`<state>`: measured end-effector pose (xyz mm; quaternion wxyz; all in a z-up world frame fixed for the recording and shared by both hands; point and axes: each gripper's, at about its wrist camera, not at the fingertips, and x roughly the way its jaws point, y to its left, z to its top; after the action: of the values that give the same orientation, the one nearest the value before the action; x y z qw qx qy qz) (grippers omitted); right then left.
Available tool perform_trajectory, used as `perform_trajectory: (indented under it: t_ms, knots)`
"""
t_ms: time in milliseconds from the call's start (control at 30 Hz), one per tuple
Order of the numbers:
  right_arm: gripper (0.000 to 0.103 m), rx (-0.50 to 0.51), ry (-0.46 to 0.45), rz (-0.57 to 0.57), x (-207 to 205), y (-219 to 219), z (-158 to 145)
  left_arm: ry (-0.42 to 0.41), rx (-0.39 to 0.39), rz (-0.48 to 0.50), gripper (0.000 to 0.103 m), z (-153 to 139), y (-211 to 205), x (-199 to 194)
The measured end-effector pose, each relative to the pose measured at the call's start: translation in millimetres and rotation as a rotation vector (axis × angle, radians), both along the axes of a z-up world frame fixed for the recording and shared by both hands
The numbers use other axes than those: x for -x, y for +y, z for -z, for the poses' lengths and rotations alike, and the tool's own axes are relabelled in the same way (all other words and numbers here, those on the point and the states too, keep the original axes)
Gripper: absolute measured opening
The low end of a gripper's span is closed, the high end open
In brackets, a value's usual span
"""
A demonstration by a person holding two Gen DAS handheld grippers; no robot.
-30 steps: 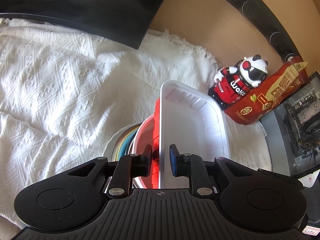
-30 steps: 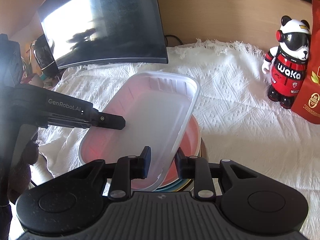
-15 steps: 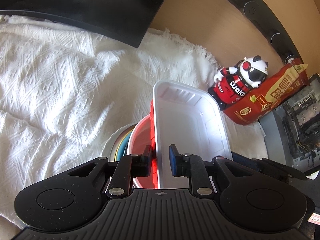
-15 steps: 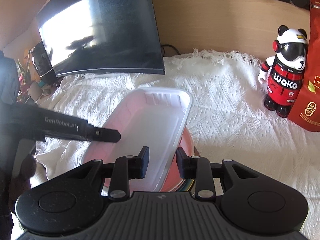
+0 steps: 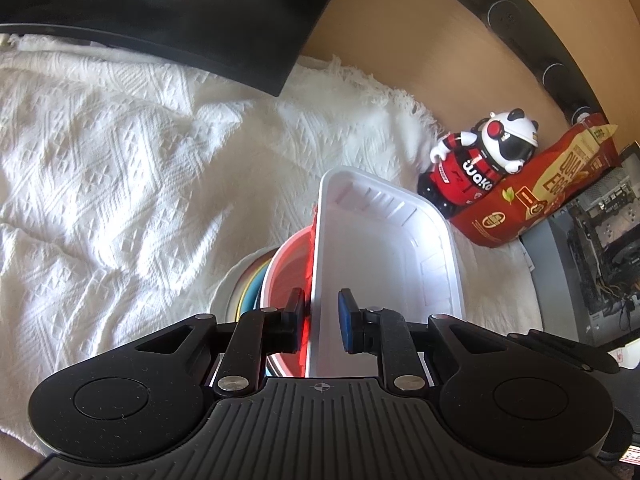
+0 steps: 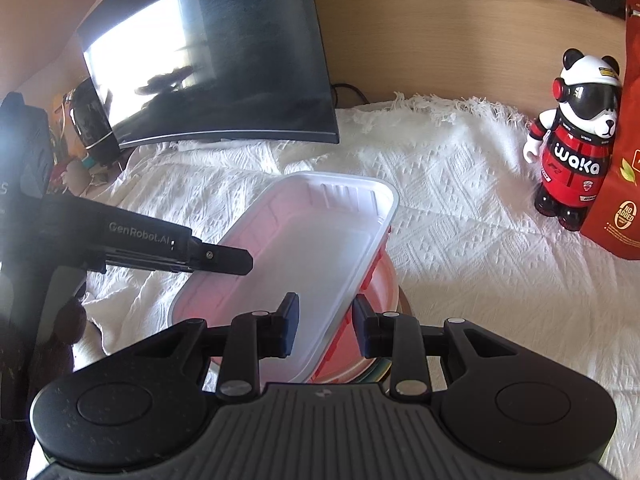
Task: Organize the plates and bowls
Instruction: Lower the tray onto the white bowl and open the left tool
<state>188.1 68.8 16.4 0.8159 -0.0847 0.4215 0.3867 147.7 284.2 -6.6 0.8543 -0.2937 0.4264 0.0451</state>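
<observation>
The white rectangular plastic tray runs lengthwise away from both grippers, tilted over the red round bowl. The left gripper fingers pinch its left rim; the right gripper fingers straddle its right rim, slightly apart

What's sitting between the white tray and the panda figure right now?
Only bare white cloth lies between the white tray and the panda figure; the right wrist view shows that stretch plainly.

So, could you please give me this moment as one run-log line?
left tool: grips white tray rim | right tool: straddles opposite rim | tray: tilted over red bowl on stacked plates
</observation>
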Motion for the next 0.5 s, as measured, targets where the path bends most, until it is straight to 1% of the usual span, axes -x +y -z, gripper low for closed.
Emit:
perform_trajectory:
  t_ms: [233, 500]
  knots:
    - [0.029, 0.026, 0.013, 0.006, -4, 2, 9, 0.000, 0.017, -0.005, 0.019, 1, 0, 0]
    - [0.029, 0.012, 0.008, 0.034, -3, -7, 5, -0.028, 0.021, 0.006, 0.020, -10, 2, 6]
